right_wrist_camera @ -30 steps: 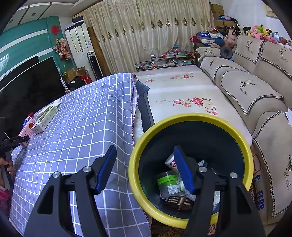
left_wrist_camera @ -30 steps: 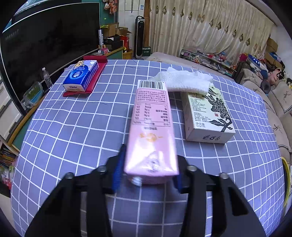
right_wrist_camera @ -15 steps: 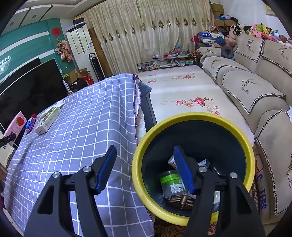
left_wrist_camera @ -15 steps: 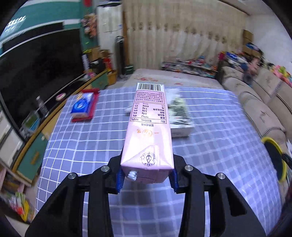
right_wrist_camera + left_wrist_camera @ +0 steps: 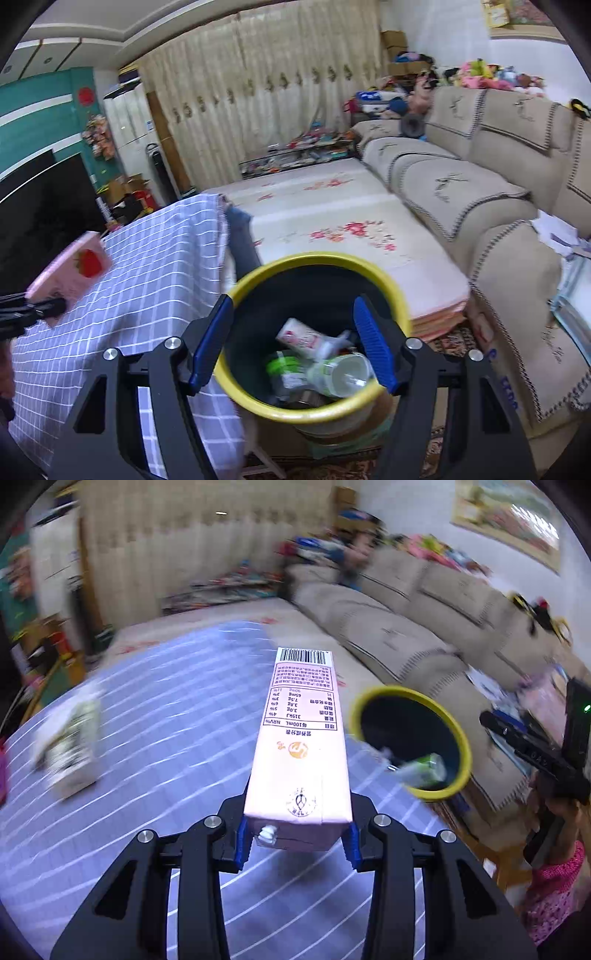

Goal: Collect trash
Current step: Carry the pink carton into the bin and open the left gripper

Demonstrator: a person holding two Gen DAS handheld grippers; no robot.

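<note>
Above the checked tablecloth (image 5: 155, 738), the left gripper (image 5: 297, 843) clamps a pink carton (image 5: 301, 746) just left of the yellow-rimmed bin (image 5: 463, 749), over which the right gripper (image 5: 291, 343) hangs, jaws apart, empty.

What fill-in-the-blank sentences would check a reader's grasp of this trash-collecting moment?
1. The left gripper is shut on a pink ____ with a barcode at its far end.
2. The bin beside the table has a ____ rim.
3. The right gripper holds ____ between its blue pads.
4. The tablecloth is purple with a white ____ pattern.

Missing words: carton; yellow; nothing; grid
</note>
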